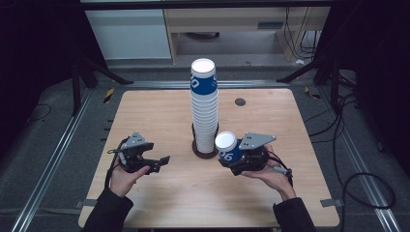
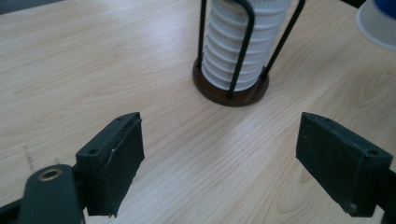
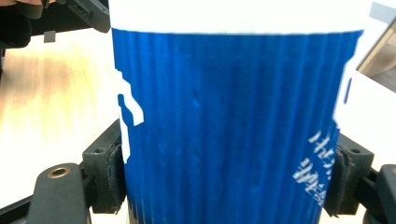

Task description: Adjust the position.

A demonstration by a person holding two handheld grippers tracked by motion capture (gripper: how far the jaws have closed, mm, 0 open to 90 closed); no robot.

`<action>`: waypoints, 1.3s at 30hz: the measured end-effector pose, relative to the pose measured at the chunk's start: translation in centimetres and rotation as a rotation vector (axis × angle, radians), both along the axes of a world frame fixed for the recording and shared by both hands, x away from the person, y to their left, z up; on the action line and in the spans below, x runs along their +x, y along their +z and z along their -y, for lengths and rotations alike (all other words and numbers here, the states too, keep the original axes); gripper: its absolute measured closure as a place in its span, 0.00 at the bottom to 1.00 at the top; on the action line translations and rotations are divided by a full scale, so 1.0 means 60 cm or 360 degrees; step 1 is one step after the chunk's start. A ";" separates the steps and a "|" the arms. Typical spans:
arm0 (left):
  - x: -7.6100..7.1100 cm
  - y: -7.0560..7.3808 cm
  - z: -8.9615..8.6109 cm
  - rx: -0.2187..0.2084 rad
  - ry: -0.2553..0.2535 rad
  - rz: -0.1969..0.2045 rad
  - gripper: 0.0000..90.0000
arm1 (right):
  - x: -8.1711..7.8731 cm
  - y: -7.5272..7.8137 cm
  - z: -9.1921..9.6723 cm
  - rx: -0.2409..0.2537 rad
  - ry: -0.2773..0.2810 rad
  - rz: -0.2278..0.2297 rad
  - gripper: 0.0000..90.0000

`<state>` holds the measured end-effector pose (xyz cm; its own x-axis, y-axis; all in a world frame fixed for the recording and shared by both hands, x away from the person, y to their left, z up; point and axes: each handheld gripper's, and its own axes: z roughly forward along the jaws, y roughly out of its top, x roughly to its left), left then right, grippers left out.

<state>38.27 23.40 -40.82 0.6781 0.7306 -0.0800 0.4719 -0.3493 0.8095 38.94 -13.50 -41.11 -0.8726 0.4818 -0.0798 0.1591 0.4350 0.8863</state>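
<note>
High view: my right gripper (image 1: 235,157) clamps a blue cup (image 1: 228,147), tilted, just right of the cup stack (image 1: 204,104) in its holder (image 1: 205,152) mid-counter (image 1: 159,193). My left gripper (image 1: 155,162) hangs with jaws apart and nothing between them, left of the stack.

A cup stack (image 1: 203,104) stands in a holder (image 1: 205,152) at the middle of the table (image 1: 159,193). Just right of the holder, a single cup (image 1: 228,146) sits tilted between the right gripper's (image 1: 239,157) jaws. The left gripper (image 1: 162,161) is left of the holder, apart from it.
</note>
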 end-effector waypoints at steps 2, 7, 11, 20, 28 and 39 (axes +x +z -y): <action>-0.002 0.001 0.006 -0.0003 -0.0025 -0.0003 0.16 | -0.001 -0.004 -0.008 -0.0021 0.0030 -0.0002 0.22; -0.017 -0.002 0.016 0.0018 -0.0084 -0.0009 0.16 | -0.001 -0.015 -0.024 -0.0054 0.0084 -0.0018 0.23; -0.023 -0.004 0.023 0.0013 -0.0113 -0.0006 0.16 | -0.001 -0.025 -0.036 -0.0093 0.0117 -0.0032 0.22; -0.026 -0.006 0.036 0.0008 -0.0185 -0.0011 0.16 | 0.001 -0.040 -0.054 -0.0137 0.0174 -0.0059 0.23; -0.034 -0.007 0.052 -0.0001 -0.0274 -0.0013 0.16 | 0.000 -0.052 -0.075 -0.0175 0.0231 -0.0081 0.23; -0.042 -0.005 0.070 -0.0018 -0.0366 -0.0002 0.16 | -0.001 -0.069 -0.100 -0.0218 0.0295 -0.0106 0.23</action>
